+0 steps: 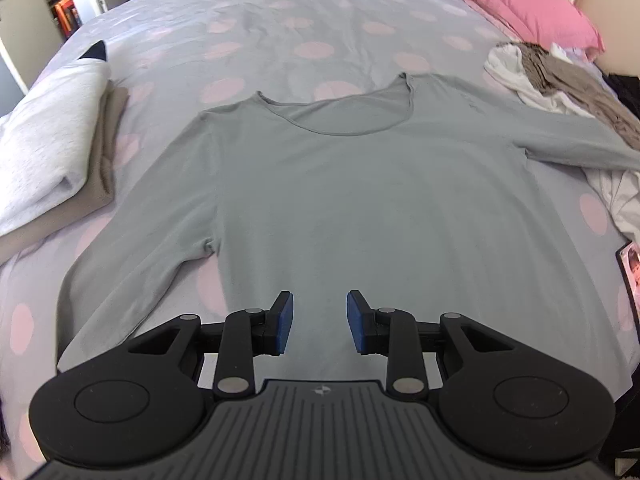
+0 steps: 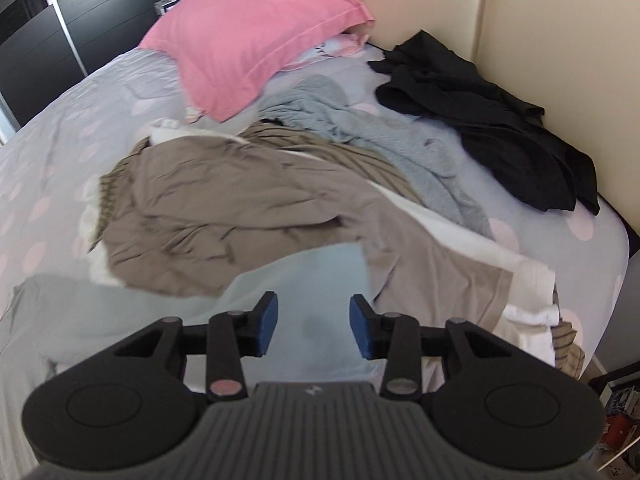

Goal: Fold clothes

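Note:
A pale grey-green long-sleeved top (image 1: pixel 340 184) lies flat on the bed, neckline away from me, left sleeve down along its side, right sleeve stretched out to the right. My left gripper (image 1: pixel 319 322) is open and empty above the top's lower hem. My right gripper (image 2: pixel 313 326) is open and empty just above the end of the top's right sleeve (image 2: pixel 304 280), which lies over a heap of unfolded clothes.
A folded stack of a white and a taupe garment (image 1: pixel 56 152) lies left of the top. The unfolded heap holds a taupe garment (image 2: pixel 224 216), a blue-grey knit (image 2: pixel 380 136), a black garment (image 2: pixel 492 120) and white cloth. A pink pillow (image 2: pixel 256 40) lies by the headboard.

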Motion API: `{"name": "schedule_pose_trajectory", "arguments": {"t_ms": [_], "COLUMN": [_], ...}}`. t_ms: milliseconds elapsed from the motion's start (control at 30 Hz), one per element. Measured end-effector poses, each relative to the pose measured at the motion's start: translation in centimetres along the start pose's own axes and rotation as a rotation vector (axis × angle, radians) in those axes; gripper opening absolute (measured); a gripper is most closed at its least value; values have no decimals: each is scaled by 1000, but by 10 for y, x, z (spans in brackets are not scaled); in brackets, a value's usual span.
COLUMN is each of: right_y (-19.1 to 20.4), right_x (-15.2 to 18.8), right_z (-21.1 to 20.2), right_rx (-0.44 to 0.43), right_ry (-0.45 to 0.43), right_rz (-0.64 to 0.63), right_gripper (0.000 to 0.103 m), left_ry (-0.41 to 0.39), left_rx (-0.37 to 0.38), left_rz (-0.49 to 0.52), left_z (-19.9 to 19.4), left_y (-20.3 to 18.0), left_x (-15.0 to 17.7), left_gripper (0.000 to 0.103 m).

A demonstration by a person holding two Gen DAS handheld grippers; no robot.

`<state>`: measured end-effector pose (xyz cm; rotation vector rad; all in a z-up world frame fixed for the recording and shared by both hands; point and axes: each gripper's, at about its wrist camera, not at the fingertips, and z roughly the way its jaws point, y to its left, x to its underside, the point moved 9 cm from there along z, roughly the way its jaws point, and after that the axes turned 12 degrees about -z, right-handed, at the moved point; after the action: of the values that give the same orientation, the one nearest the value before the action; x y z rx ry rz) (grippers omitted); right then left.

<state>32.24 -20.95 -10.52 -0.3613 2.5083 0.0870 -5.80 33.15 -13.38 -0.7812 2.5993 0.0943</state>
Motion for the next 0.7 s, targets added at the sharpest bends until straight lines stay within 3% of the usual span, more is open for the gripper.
{"name": "schedule_pose_trajectory", "arguments": {"t_ms": [133,333,467,633,700], "right_y": [-16,-26,-22,-8,1], "right_x": [-8,-10,-11,-20,-26], "right_z": [29,55,50,12,-9], "right_rx": [13,-27,-7,31,57], "right_ry": [10,23,9,-35,-60], "right_rz": [19,63,22,-67,-119], "right_gripper": [46,44,20,14,3], "left_ry": [36,68,68,38,28], "left_rx": [-32,-7,26,33,36], "left_rz": [28,32,48,77,79], "left_z": [16,27,22,11,6], "left_y": [-11,-29,-42,-48,-47], "left_x": [-4,-8,-10,-13,-14], "left_gripper": [27,27,27,27,27]}}
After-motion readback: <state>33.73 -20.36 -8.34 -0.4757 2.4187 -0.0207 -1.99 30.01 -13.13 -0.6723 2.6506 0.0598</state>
